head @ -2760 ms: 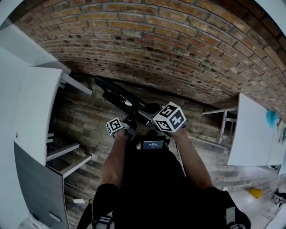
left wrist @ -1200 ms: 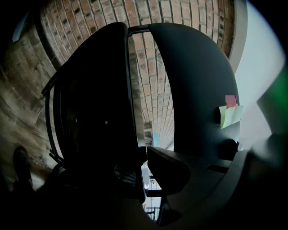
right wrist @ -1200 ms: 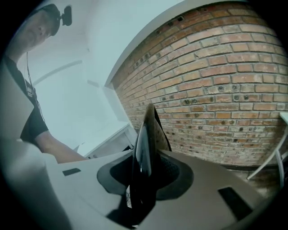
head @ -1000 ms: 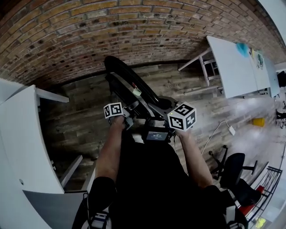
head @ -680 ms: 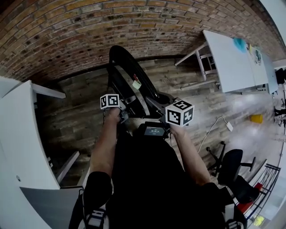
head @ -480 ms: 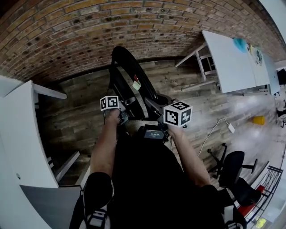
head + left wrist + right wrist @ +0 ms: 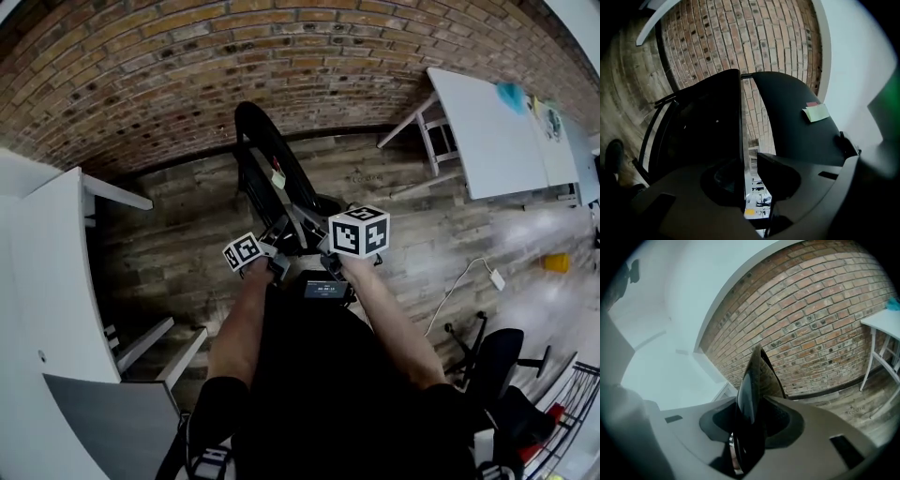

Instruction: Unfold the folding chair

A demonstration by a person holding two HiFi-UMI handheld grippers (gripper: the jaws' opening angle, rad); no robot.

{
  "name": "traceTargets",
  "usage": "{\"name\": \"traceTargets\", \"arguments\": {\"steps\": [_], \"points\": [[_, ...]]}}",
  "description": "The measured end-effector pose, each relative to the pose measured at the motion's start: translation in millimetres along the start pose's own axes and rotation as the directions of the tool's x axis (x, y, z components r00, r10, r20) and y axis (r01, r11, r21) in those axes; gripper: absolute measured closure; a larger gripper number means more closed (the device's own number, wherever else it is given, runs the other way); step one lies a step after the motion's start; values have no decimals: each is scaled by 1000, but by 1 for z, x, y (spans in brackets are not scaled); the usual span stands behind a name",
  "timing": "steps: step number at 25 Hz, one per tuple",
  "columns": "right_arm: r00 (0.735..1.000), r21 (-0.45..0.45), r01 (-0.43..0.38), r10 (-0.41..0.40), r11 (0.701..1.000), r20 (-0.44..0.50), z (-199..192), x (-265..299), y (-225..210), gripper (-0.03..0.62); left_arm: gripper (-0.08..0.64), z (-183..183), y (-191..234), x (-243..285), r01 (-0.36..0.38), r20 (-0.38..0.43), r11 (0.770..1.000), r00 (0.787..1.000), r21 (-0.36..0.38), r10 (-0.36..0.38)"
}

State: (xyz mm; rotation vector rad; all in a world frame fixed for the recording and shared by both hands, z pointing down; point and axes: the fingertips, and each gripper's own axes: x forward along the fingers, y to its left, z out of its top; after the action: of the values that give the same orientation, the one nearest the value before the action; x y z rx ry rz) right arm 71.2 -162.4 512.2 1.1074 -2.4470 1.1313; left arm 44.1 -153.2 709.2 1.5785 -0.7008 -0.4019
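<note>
Now my left gripper (image 7: 750, 168), jaws just opening, gapes around the folding chair (image 7: 792, 122) edge; my right gripper (image 7: 750, 423), also opening, pinches its rim.

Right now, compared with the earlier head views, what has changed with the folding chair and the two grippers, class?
Both grippers' jaws have just been opening. The left gripper has let go: an edge of the folding chair sits loosely between its jaws. The right gripper still presses on the chair's edge. The marker cubes have drawn closer together. Unchanged: both grippers at the chair's near end.
</note>
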Motion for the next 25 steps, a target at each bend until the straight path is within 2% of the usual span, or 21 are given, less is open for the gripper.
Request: {"name": "traceTargets", "arguments": {"steps": [10,16,25], "points": [[1000,8,11,-11,1000,6,-6,-3,11,457,466,-5,4,-10,-73,-32,997,997,6,73],[999,22,32,-33,999,18,-20,-9,20,457,466,-16,5,-22,-78,-63,997,995,8,78],[993,59,102,-106,993,59,-42,-25,34,456,466,-38,4,-39,-49,-176,999,983,-6,48]]}}
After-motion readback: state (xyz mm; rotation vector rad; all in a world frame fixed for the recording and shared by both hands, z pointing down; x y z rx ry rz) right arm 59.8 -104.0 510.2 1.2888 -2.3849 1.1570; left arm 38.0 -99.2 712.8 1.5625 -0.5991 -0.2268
